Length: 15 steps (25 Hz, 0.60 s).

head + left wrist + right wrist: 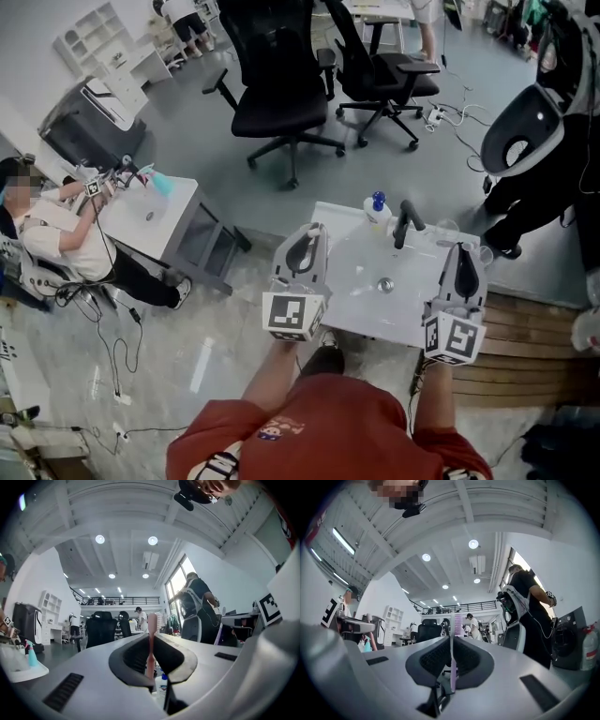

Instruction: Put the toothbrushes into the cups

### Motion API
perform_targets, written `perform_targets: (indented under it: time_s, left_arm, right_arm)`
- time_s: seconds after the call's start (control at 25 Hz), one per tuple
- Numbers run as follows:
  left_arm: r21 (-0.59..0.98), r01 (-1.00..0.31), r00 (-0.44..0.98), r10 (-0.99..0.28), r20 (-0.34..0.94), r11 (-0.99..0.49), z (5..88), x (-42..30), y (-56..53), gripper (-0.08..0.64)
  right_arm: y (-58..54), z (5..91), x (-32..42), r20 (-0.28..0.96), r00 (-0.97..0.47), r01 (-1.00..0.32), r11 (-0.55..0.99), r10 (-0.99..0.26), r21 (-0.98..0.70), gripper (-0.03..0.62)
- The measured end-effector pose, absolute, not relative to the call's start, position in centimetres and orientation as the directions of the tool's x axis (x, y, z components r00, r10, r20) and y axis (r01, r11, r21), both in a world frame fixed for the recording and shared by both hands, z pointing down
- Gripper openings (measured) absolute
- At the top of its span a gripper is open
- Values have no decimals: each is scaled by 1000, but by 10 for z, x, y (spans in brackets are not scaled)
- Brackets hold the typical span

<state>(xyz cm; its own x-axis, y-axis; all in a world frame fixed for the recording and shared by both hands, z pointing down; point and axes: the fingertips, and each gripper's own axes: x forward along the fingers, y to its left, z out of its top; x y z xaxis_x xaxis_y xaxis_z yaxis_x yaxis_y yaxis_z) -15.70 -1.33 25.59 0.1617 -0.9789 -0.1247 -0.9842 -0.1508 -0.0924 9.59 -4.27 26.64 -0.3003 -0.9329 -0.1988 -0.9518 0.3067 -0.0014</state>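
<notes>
In the left gripper view a pink toothbrush [152,625] stands upright between the dark pads, with my left gripper [151,641] shut on it. In the right gripper view a purple toothbrush [457,620] stands the same way, and my right gripper [452,644] is shut on it. The head view shows the left gripper [312,234] over the left part of a white sink table [352,314]. The right gripper [466,253] is over its right side. What looks like two clear cups [448,228] [484,253] stands by the black faucet [405,223]. Both toothbrushes are hidden in the head view.
A soap bottle with a blue cap [378,211] stands at the sink's back edge. Black office chairs [281,103] stand beyond. A seated person [56,230] works at a small white table [150,211] on the left. A wooden pallet [525,337] lies to the right.
</notes>
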Motion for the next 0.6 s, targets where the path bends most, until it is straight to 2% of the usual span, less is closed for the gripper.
perform_targets:
  time_s: [0.6]
  left_arm:
    - [32,-995,89,-996,-32,-90,313,-296,-87,37]
  right_arm:
    - [-133,294,-76,-98,-445,-896,444,-890,29,31]
